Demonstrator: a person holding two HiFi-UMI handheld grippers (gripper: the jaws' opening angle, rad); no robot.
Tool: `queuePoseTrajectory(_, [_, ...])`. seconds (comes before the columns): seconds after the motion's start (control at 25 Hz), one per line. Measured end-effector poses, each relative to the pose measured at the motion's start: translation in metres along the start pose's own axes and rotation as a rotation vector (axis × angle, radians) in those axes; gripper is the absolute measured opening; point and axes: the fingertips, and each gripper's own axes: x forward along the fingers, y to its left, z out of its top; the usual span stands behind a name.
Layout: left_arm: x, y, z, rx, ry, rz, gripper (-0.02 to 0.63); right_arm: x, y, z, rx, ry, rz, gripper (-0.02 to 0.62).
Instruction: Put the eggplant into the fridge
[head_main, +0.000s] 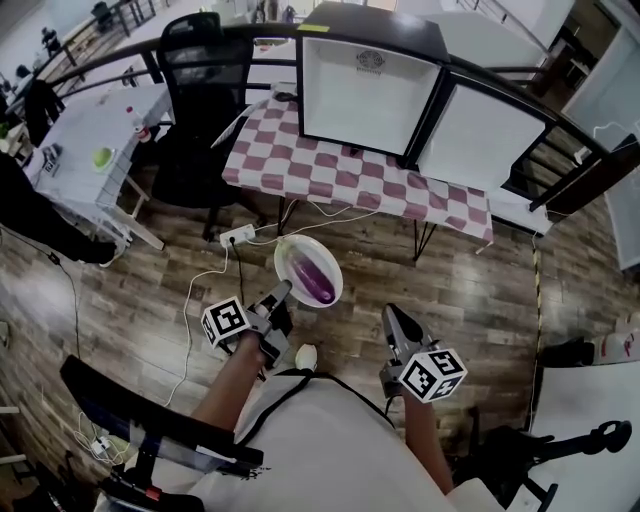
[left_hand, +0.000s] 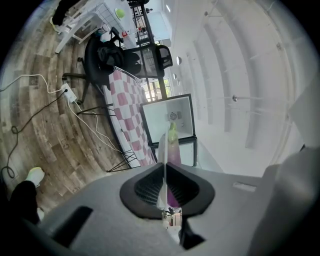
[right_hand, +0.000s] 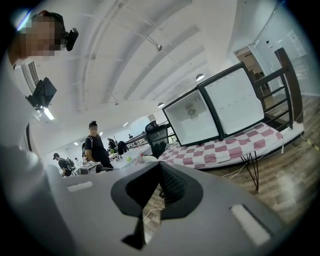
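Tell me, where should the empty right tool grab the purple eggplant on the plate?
Probably its middle, from above. The long purple eggplant lies flat on the round white plate, so only its top is free. Pinch across its narrow width, not along its length.

The eggplant (head_main: 318, 280) is purple, its plate (head_main: 289, 256) white, the tablecloth (head_main: 330, 170) pink-and-white checked.

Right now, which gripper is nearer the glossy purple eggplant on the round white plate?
Left. The left gripper clamps the rim of the round white plate, beside the glossy purple eggplant; the right gripper hangs clear, off to its right.
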Motion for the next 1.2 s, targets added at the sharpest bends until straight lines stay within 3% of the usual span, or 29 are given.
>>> queuePoseTrajectory(0.6, [0.009, 0.012, 0.068, 0.031, 0.004, -0.011, 0.021, 0.073, 0.014, 0.012, 0.004, -0.012, 0.007, 0.006])
queuePoseTrajectory(1.2, [0.031, 0.014, 0.072, 0.020, 0.012, 0.011, 0.021, 0.078, -0.005, 0.025, 0.006, -0.014, -0.011, 0.006])
